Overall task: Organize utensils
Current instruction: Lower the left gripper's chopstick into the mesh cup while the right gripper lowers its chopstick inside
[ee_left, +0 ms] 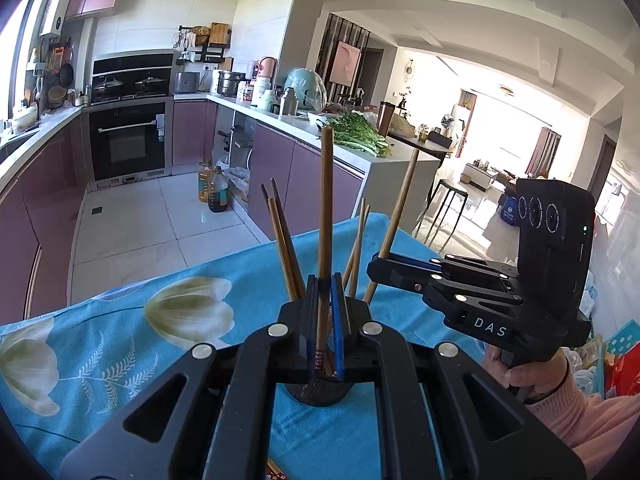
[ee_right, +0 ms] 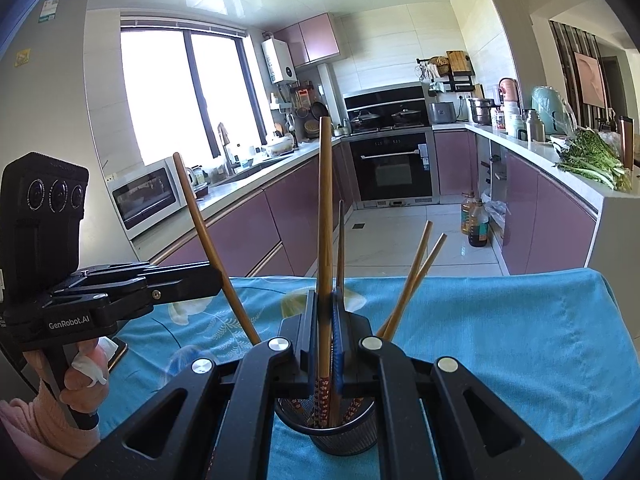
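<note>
A black mesh holder stands on the blue flowered cloth and holds several wooden chopsticks; it also shows in the left wrist view. My left gripper is shut on one upright chopstick above the holder. My right gripper is shut on another upright chopstick over the holder. In the left wrist view the right gripper comes in from the right with its tilted chopstick. In the right wrist view the left gripper comes in from the left with its chopstick.
The table's cloth ends at a far edge with tiled kitchen floor beyond. Purple cabinets and a counter with greens lie behind. Oil bottles stand on the floor. A phone lies on the cloth at left.
</note>
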`<state>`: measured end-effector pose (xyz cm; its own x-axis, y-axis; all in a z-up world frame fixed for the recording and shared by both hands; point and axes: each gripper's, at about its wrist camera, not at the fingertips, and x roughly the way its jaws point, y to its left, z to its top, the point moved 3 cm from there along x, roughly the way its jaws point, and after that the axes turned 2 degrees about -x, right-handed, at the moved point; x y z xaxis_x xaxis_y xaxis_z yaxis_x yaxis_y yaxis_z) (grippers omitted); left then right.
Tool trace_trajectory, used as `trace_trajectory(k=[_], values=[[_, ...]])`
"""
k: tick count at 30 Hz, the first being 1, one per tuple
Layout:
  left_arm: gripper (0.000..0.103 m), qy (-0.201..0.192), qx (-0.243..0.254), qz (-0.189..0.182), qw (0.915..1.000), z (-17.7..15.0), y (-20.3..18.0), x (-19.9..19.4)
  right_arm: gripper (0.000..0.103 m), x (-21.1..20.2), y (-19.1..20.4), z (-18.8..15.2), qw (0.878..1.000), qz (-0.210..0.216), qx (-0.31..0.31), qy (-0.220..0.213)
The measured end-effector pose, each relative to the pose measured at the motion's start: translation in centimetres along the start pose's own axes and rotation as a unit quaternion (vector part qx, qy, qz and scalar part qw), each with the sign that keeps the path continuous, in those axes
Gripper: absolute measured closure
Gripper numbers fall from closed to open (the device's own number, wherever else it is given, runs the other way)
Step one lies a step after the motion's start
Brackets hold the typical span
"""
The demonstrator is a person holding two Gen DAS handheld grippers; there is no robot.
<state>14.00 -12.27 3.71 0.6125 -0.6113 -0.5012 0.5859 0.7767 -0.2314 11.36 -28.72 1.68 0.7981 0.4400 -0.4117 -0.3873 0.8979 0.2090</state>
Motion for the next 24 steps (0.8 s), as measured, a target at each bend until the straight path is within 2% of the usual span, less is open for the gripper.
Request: trace_trajectory(k=[24], values=[[0.096,0.036,-0.002,0.011,0.9993,-1.9,0.7,2.8,0.097,1.7,-1.3,-0.8,1.0,0.003,0.016,0.022]])
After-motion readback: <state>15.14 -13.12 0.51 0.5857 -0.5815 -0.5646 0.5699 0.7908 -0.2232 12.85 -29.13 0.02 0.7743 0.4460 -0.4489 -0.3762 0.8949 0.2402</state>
